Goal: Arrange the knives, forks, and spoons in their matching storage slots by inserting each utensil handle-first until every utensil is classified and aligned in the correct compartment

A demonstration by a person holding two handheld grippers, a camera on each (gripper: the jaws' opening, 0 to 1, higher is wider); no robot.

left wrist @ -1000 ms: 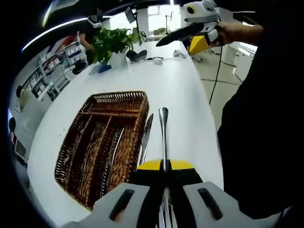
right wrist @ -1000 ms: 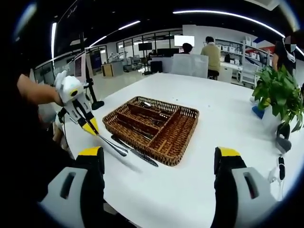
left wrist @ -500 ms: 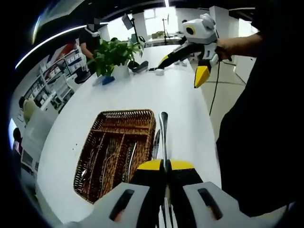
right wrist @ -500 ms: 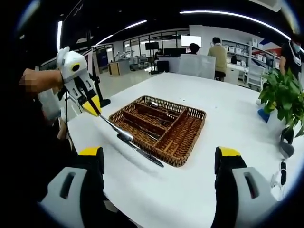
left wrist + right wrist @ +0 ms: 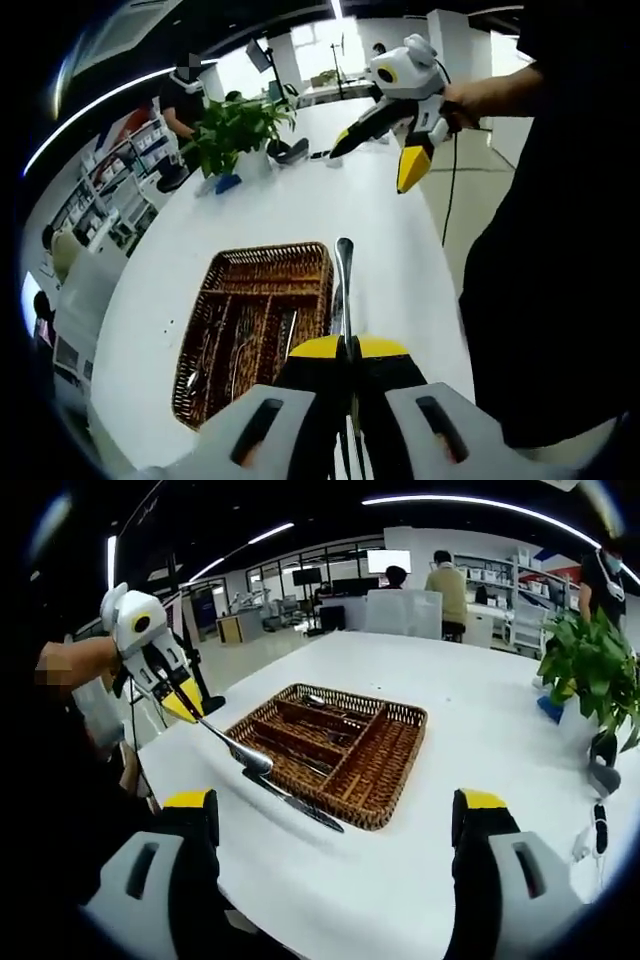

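A broad stretch of bare white surface (image 5: 480, 730) is seen ahead of the right tongs (image 5: 335, 825), whose yellow-tipped jaws are spread wide with nothing between them. The surface's near edge is seen just below the left tongs (image 5: 190, 712), with open floor beyond it. In the left gripper view the surface's right edge runs past the right tongs (image 5: 405, 165), which are held in the air well above and beyond the basket.

The room is an open office: shelving, seated people at the far end, strip lights overhead. A leafy green plant in a white pot (image 5: 240, 130) stands on the surface far ahead of the left tongs (image 5: 345, 345).

The left tongs are clamped on a slim silver spoon (image 5: 344, 285), its bowl pointing away, raised over the near corner of the rectangular brown wicker cutlery basket (image 5: 335, 750). A silver table knife (image 5: 300, 802) lies on the surface alongside the basket's near wall. Cutlery lies in the basket's long compartments (image 5: 235, 340), but the kinds cannot be told.
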